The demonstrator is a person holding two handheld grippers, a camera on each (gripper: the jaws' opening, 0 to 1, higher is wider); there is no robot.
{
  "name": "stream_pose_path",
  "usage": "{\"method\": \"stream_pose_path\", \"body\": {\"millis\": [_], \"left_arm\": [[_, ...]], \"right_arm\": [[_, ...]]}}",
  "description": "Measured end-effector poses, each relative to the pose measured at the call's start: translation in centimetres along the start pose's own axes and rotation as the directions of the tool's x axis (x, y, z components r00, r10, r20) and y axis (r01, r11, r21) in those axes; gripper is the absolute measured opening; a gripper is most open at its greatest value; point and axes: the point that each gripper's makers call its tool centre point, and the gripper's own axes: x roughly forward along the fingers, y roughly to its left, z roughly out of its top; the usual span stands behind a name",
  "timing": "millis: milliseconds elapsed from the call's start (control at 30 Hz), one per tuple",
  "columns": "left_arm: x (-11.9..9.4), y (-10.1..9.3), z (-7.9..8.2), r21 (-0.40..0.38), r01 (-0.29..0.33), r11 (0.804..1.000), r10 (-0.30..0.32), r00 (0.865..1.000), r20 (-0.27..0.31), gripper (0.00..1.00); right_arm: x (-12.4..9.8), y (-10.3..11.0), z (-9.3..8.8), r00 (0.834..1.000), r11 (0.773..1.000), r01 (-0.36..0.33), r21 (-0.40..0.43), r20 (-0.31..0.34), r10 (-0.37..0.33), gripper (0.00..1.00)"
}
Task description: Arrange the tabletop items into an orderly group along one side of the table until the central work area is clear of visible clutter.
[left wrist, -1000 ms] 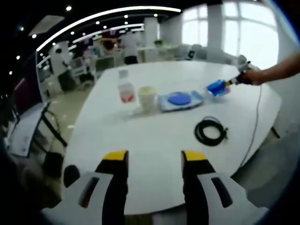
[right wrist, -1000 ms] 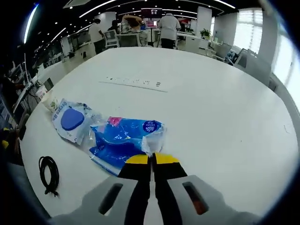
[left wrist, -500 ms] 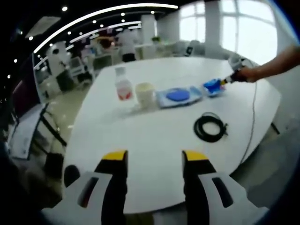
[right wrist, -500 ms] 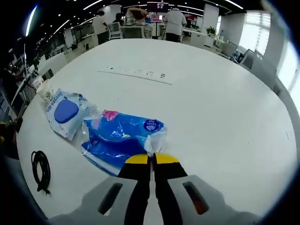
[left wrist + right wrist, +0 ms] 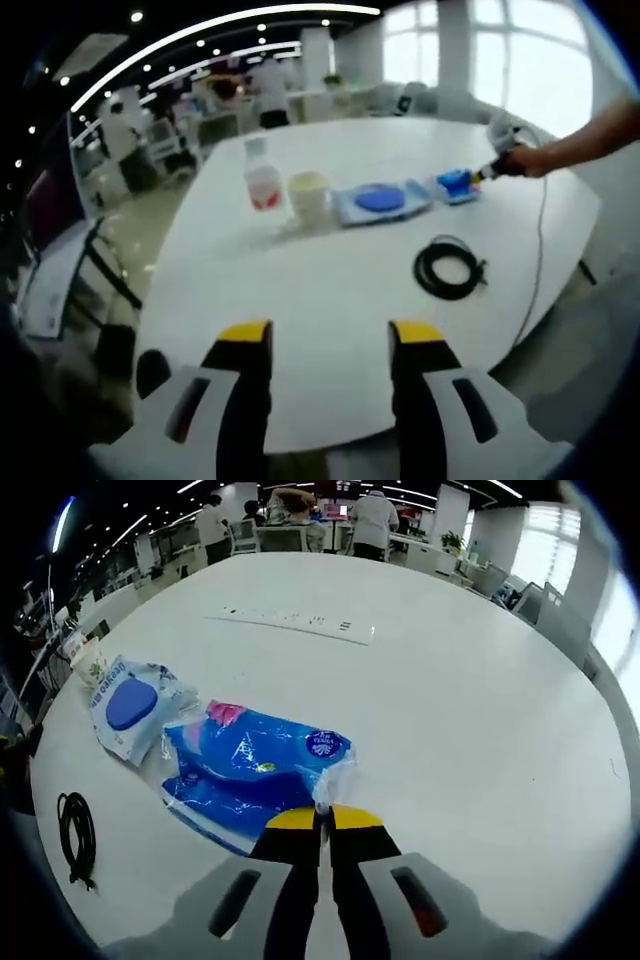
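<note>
Blue packet point(image 5: 250, 775) flat on the white desk point(image 5: 480, 710), pinched at its crinkled plastic corner by the right claw point(image 5: 322, 820), likely for dragging toward the wipes pack point(image 5: 125, 708) just beside. Bottle point(image 5: 263, 180), cup point(image 5: 308, 196) lined along that side; cable coil point(image 5: 449, 270) apart. Left claw point(image 5: 330, 340) spread, idle above the desk edge.

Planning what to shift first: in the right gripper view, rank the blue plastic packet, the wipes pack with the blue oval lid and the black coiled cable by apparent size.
1. Blue plastic packet, though it lies nearest the camera.
2. Wipes pack with blue oval lid.
3. Black coiled cable, clearly smallest.
</note>
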Motion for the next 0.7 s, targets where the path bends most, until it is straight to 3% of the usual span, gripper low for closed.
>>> {"method": "stream_pose_path", "body": {"millis": [200, 333, 433, 700], "left_arm": [[0.0, -0.1, -0.1, 0.006, 0.004, 1.000, -0.004, 1.000, -0.005, 0.44], [-0.1, 0.0, -0.1, 0.003, 0.000, 1.000, 0.000, 1.000, -0.003, 0.44], [-0.1, 0.1, -0.1, 0.000, -0.002, 1.000, 0.002, 1.000, -0.001, 0.44], [-0.1, 0.0, 0.0, 0.008, 0.001, 1.000, -0.001, 1.000, 0.000, 0.44]], "right_arm": [[0.3, 0.5, 0.3, 1.000, 1.000, -0.003, 0.007, 0.005, 0.003, 0.02], [0.6, -0.6, 0.2, 0.999, 0.999, 0.037, 0.017, -0.001, -0.037, 0.05], [-0.2, -0.3, 0.4, 0.999, 0.999, 0.039, 0.035, 0.011, -0.039, 0.11], [0.1, -0.8, 1.4, 0.998, 0.999, 0.007, 0.040, 0.061, -0.010, 0.32]]}}
